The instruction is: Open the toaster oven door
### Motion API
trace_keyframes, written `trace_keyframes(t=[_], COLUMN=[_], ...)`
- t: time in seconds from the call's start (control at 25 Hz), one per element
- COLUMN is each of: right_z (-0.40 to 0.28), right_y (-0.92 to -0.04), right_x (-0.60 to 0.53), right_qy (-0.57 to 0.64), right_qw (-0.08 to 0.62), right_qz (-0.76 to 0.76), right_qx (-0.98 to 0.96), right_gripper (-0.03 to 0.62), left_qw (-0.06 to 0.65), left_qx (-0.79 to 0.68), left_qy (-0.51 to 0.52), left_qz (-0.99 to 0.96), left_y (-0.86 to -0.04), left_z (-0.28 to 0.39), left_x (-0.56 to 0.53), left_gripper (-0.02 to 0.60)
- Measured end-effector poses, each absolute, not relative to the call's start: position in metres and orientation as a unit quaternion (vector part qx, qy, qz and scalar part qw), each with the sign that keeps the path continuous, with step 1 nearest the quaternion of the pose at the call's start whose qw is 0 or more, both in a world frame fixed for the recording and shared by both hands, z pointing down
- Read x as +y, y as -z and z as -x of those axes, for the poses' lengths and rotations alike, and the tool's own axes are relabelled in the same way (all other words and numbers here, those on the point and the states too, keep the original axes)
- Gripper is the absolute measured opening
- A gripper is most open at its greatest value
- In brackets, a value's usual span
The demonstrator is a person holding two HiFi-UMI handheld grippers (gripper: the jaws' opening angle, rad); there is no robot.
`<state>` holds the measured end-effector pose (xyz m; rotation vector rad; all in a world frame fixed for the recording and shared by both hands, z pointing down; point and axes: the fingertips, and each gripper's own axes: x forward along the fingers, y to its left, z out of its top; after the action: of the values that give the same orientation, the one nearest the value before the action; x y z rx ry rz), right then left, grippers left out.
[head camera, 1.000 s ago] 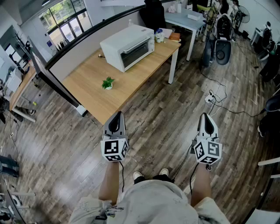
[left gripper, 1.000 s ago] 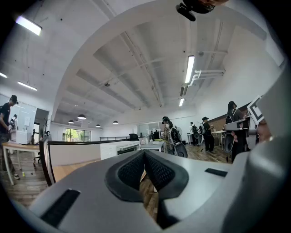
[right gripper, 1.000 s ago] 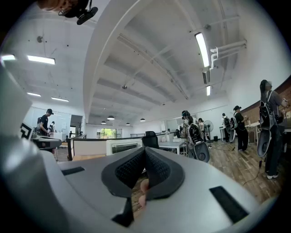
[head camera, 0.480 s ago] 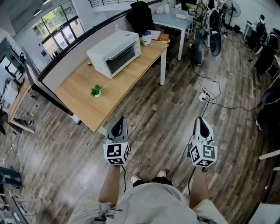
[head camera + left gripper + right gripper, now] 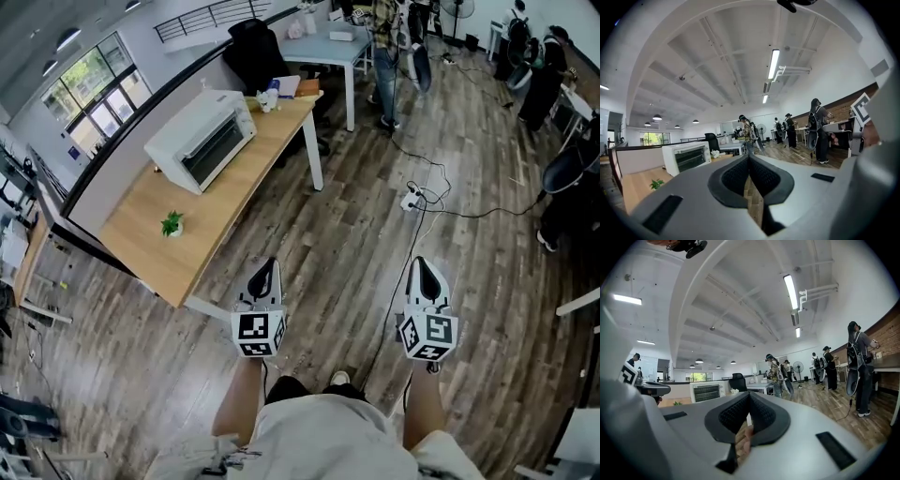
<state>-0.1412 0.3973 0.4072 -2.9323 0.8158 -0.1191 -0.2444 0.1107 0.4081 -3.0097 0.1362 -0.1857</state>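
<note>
L tongs (image 5: pixel 268 265) were pinched together w/ nothing btw them. R tongs (image 5: pixel 421 263) were likewise closed up and empty. Both hung over bare floor (image 5: pixel 337 244), pointing fwd, well apart from the toaster oven (image 5: pixel 201 141). That sat on the far half of the bench (image 5: pixel 141 230), its door (image 5: pixel 213 150) closed and facing the open-floor side.

Risks, as I judged them:
- Tongs arriving pinched would bump the door instead of taking its handle, so they'd need widening first.
- Oven looked light. A one-sided pull could drag it toward the bench edge unless the other tongs braced its top.
- Door prob. drops fwd, so an arm could get in its way.
- Bench corner (image 5: pixel 181 300) lay just beside L tongs, an easy snag on approach.
- Power strip (image 5: pixel 413 198) and its cable crossed the floor ahead of R tongs, a trip hazard.

Room: wide floor ran along the bench's long side. A small plant (image 5: pixel 172 224) stood near that edge, well apart from the oven. Clutter (image 5: pixel 272 94) and a chair (image 5: pixel 251 47) crowded the far end.
</note>
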Motion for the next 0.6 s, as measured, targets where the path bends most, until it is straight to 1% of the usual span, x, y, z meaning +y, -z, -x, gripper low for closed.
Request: trace_keyframes(t=[0.24, 0.6], right_z=[0.134, 0.123], right_y=[-0.413, -0.415], right_x=[0.422, 0.422], right_qy=[0.044, 0.043], right_qw=[0.061, 0.052], right_qz=[0.965, 0.965], right_qx=[0.252, 0.254], right_gripper=[0.015, 0.015], left_qw=[0.05, 0.035], left_qx=[0.016, -0.005], left_qy=[0.061, 0.059], left_qz=[0.997, 0.998], left_y=[-0.406, -0.412], left_z=[0.229, 0.201], left_x=[0.143, 0.155], left_gripper=[0.015, 0.014])
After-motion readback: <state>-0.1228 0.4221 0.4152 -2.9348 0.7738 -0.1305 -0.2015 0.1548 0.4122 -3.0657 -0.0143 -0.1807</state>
